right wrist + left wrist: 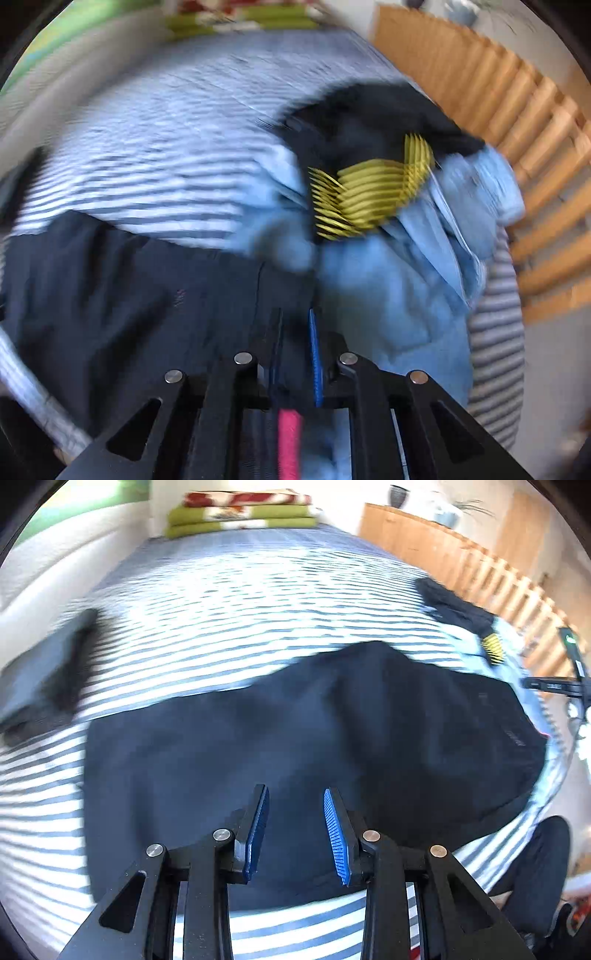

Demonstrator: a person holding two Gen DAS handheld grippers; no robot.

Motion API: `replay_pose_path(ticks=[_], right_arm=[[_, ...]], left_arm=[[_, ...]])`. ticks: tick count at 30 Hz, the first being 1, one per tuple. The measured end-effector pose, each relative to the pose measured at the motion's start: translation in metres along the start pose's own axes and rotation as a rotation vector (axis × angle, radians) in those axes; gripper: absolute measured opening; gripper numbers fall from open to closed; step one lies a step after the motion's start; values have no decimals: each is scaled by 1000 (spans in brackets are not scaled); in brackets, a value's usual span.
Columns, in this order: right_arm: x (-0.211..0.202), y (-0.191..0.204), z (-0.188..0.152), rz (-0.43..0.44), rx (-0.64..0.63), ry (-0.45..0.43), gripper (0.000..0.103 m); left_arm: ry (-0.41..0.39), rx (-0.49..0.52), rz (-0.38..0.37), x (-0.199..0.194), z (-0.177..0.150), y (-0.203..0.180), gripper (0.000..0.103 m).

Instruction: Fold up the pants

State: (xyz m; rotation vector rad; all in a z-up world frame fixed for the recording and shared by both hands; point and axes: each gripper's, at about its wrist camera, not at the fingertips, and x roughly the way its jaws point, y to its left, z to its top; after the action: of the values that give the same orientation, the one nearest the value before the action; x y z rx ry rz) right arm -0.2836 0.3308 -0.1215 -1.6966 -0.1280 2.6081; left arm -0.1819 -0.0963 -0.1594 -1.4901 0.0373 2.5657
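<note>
Dark navy pants [295, 746] lie spread across a blue-and-white striped bed [229, 602]. My left gripper [295, 794] hovers over the near part of the pants, open, with nothing between its blue pads. In the right wrist view the pants [129, 295] stretch to the left. My right gripper [295, 321] has its fingers close together with dark pants fabric pinched between them. A pink strip [290, 443] shows under this gripper. Both views are motion-blurred.
A heap of clothes sits at the bed's right edge: a light blue garment [399, 295] and a black one with yellow stripes [369, 192]. A wooden slatted rail [517, 147] runs along the right. Folded green and red blankets [243, 513] lie at the far end, a dark grey folded item [40, 675] at left.
</note>
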Motion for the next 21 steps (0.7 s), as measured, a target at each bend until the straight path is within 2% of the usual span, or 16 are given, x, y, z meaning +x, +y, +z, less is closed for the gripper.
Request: replay_pose_path(ticks=[1, 3, 6, 8, 10, 14, 18, 19, 20, 21], right_arm=[[-7, -1, -3, -9, -1, -22, 14], [-26, 7, -12, 26, -27, -59, 14], [-56, 33, -36, 151, -104, -87, 15], [-69, 64, -54, 258, -174, -82, 15], [-75, 101, -74, 341, -255, -73, 15], [-73, 170, -107, 411, -403, -66, 15], [-69, 202, -128, 403, -472, -59, 18], [-67, 203, -130, 402, -465, -55, 18], [-64, 202, -131, 399, -462, -53, 18], [-62, 202, -132, 396, -460, -48, 19]], left_arm=[[1, -23, 29, -6, -5, 19, 35], [8, -120, 78, -18, -21, 66, 38], [26, -293, 120, -32, -50, 134, 43], [38, -398, 99, -35, -68, 170, 49], [56, -457, 80, -31, -83, 191, 54], [132, -493, 43, -9, -100, 199, 56], [152, -498, 32, 10, -104, 193, 53], [133, -482, 63, 10, -103, 190, 49], [127, -464, 97, 11, -102, 186, 36], [115, -467, 107, 10, -102, 184, 28]])
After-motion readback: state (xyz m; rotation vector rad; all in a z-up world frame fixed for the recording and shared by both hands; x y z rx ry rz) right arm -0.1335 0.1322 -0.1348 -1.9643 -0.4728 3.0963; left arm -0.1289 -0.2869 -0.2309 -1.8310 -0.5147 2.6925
